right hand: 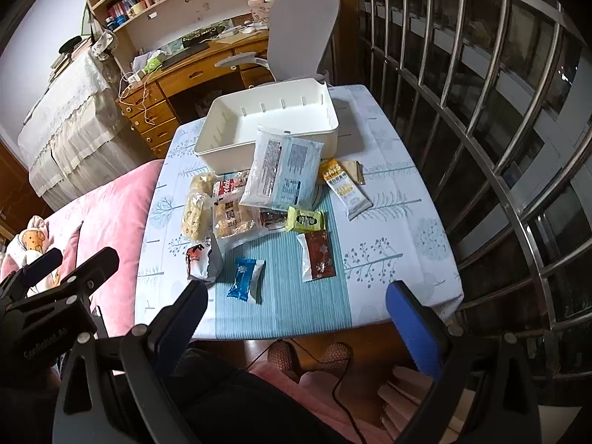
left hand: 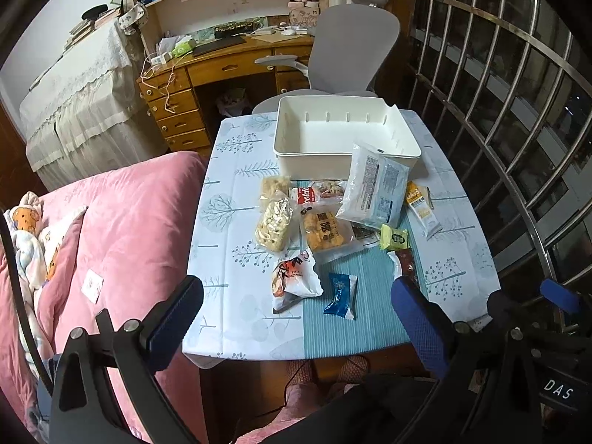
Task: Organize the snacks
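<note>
Right wrist: blue packet (right hand: 246,279) beyond spread hand-held gripper (right hand: 296,307)

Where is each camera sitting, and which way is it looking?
Left wrist: sits on the left gripper, held open off the near edge, looking across the table at the white bin; its own two fingers show, and the right gripper at the frame's right edge.
Right wrist: sits on the right gripper, also open, a bit further right, facing the same way; its fingers show, and the left gripper at the left edge.
Both share: the bin, the blue packet, the snack pile and the grey chair.
</note>
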A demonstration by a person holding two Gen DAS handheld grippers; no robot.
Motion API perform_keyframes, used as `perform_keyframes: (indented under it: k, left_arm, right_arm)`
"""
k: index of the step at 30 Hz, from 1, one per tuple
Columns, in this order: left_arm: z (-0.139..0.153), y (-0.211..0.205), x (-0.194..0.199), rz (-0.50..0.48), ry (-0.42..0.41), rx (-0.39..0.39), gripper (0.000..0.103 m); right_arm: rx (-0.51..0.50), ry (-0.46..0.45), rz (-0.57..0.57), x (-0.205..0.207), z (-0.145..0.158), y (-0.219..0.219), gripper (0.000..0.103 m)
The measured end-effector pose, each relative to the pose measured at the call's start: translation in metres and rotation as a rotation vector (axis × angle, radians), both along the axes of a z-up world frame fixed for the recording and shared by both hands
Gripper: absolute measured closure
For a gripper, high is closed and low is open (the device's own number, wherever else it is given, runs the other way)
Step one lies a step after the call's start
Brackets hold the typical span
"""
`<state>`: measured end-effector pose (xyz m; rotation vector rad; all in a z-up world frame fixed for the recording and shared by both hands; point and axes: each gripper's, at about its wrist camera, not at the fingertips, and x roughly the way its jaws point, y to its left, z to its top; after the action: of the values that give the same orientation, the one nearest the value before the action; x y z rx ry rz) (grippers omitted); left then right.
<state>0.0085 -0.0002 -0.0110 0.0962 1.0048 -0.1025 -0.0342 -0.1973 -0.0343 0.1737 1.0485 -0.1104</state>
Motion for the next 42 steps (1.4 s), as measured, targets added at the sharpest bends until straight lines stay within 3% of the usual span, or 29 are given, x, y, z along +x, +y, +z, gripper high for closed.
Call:
perform_keyframes:
  k: [12,21,24,30,38,42]
  left_arm:
    - [0.003,-0.008,0.015,0.033,0.015,0.014,0.002]
    - [0.006,-0.018,0.019,0.058,-0.026,0.023,0.002]
    - [0.004,-0.02,0.022,0.074,-0.001,0.026,0.002]
    - [-0.01,-0.022,0.021,0.118,0.045,0.059,0.002]
    - [-0.044,-0.013,0.014,0.139,0.107,-0.007,0.002]
    - [-0.067,0.001,0.019,0.168,0.161,-0.047,0.002]
  right_arm:
    - [0.05,-0.002,0.008,0.009,-0.007,-0.017,0.006]
    - [0.085,-0.011,0.065,0.017,-0.021,-0.028,0.006]
    - [0.081,-0.024,0.082,0.02,-0.021,-0.034,0.006]
    - [0.072,-0.034,0.119,0.028,-0.031,-0.044,0.006]
    - [0.06,-0.006,0.135,0.048,-0.045,-0.053,0.006]
    - [0.076,0.059,0.126,0.06,-0.06,-0.056,0.006]
